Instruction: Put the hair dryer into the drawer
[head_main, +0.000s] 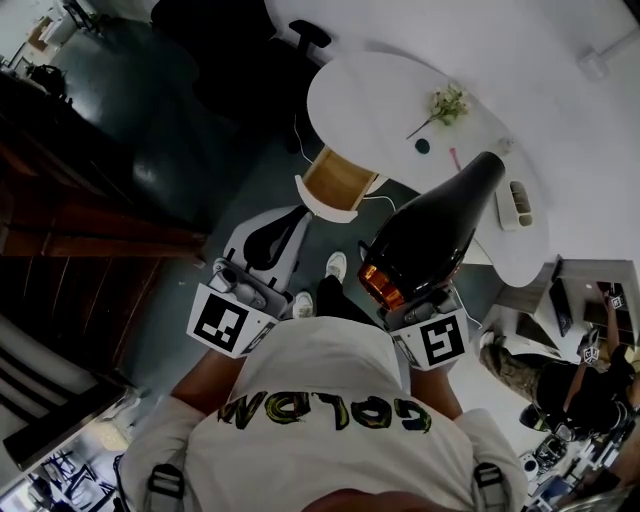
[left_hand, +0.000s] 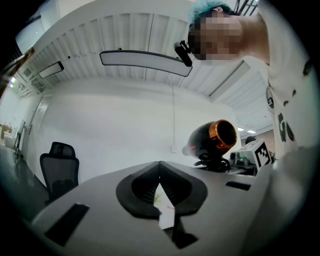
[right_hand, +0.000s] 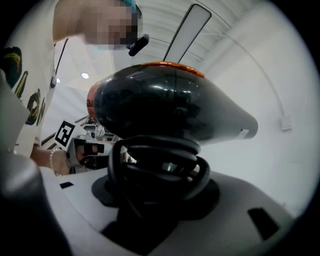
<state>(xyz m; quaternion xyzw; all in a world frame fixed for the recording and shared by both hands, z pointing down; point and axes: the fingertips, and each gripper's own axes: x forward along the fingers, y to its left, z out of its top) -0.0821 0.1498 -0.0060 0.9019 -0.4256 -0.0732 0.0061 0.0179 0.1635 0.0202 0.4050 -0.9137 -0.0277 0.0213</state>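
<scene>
A black hair dryer (head_main: 430, 235) with an orange ring at its rear sits in my right gripper (head_main: 415, 300), nozzle pointing away from me. In the right gripper view the hair dryer (right_hand: 165, 110) fills the frame, and its black cable is coiled round the handle between the jaws of the right gripper (right_hand: 160, 187). My left gripper (head_main: 272, 238) is beside it, jaws together with nothing in them. From the left gripper (left_hand: 160, 172) the hair dryer (left_hand: 215, 140) shows to the right. An open wooden drawer (head_main: 335, 180) juts from under the white table (head_main: 380, 80) ahead.
On the table are a small plant (head_main: 448, 103), a white organiser (head_main: 515, 203) and small items. A black office chair (head_main: 300, 40) stands beyond the table. Dark wooden furniture (head_main: 60, 200) lines the left. Another person (head_main: 560, 385) is at the lower right.
</scene>
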